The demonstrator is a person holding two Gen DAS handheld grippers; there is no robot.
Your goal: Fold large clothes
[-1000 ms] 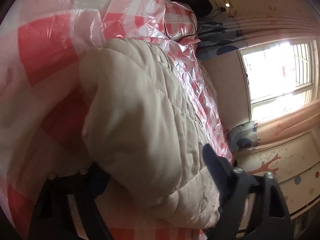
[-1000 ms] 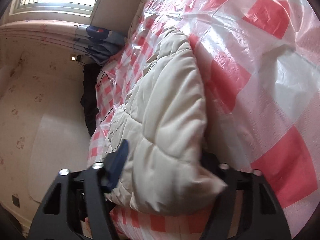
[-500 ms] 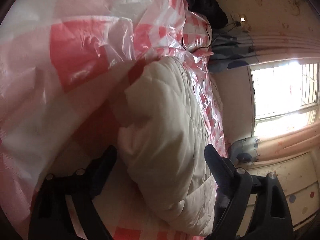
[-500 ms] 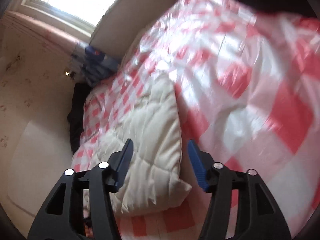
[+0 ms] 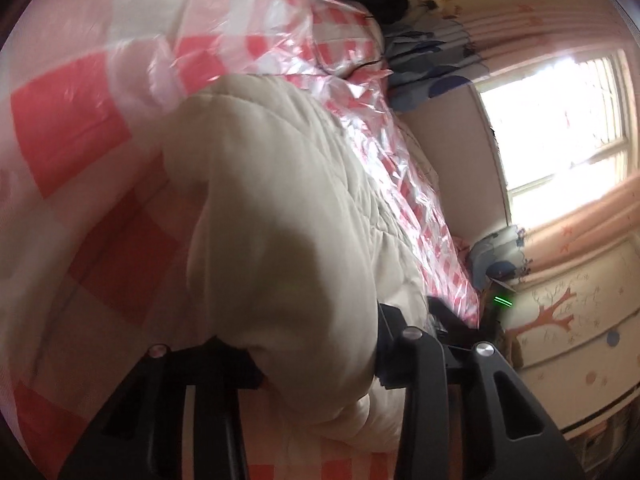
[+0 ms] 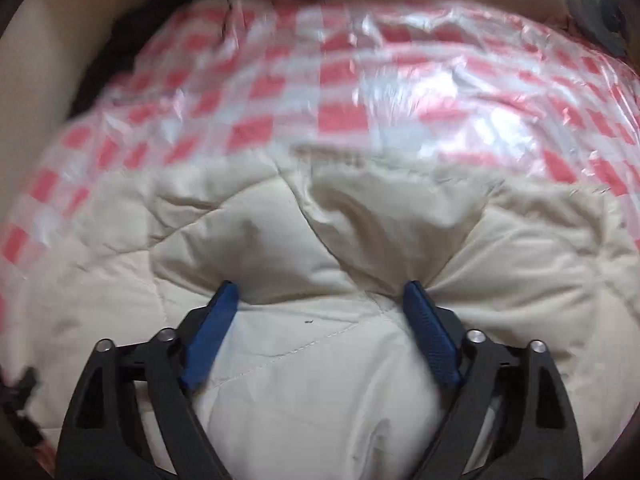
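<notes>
Cream quilted coat (image 5: 280,208) runs lengthwise toward the far window (image 5: 560,120).

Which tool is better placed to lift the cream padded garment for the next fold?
Left, probably. The left tool is closing around a thick bunch of the cream garment, which fills its jaws. The right tool is opening, its fingertips only resting on the garment's flat top above the checked plastic sheet.

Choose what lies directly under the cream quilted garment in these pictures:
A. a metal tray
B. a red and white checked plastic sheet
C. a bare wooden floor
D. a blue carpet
B: the cream quilted garment rests on the glossy red and white checked plastic sheet, which shows around it.
</notes>
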